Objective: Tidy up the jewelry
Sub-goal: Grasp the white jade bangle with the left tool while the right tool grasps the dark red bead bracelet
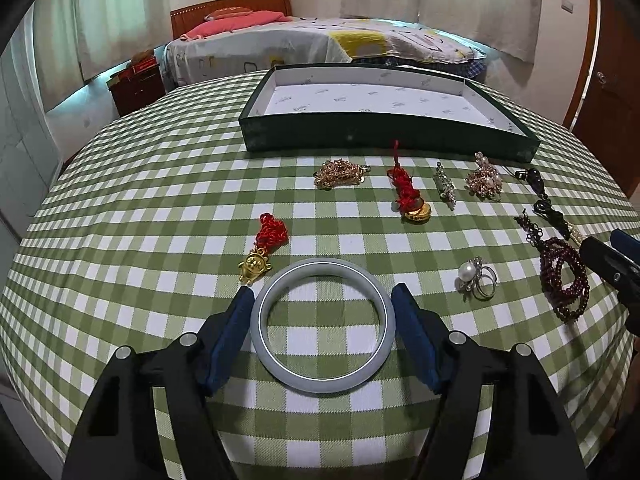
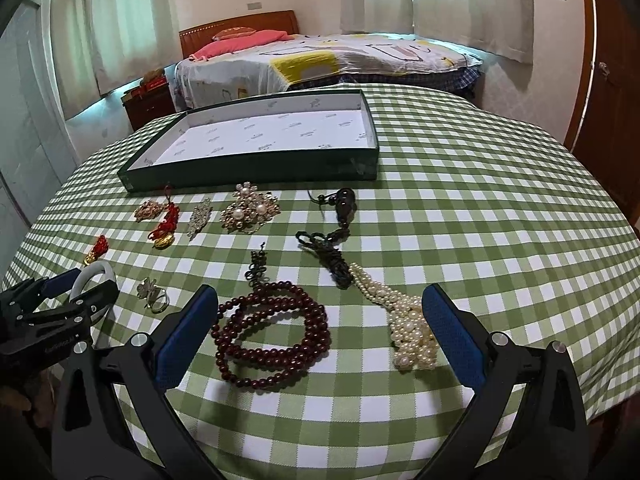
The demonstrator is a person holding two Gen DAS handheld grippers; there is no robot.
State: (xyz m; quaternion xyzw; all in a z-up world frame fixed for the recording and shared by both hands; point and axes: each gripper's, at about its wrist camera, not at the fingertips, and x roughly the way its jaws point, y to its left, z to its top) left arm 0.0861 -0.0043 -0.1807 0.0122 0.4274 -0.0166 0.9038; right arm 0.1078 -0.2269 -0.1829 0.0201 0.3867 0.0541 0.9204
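A pale grey-green jade bangle [image 1: 325, 385] lies on the green checked tablecloth. My left gripper [image 1: 323, 290] is closed on it, one blue pad against each side. From the right wrist view the bangle [image 2: 86, 276] shows between the left gripper [image 2: 80, 284] fingers at the far left. My right gripper [image 2: 320, 292] stands open over a dark red bead bracelet [image 2: 272, 332], and a pearl necklace [image 2: 408, 328] lies by its right finger. The dark green box [image 1: 384, 136] with a white lining sits empty at the back of the table.
Between the box and the grippers lie a gold charm on a red knot [image 1: 262, 252], a gold chain [image 1: 340, 174], a red knot with a gold ingot [image 1: 406, 192], two brooches [image 1: 484, 178], a pearl ring [image 1: 478, 278] and a dark tassel [image 2: 332, 248]. A bed [image 1: 320, 44] stands beyond the table.
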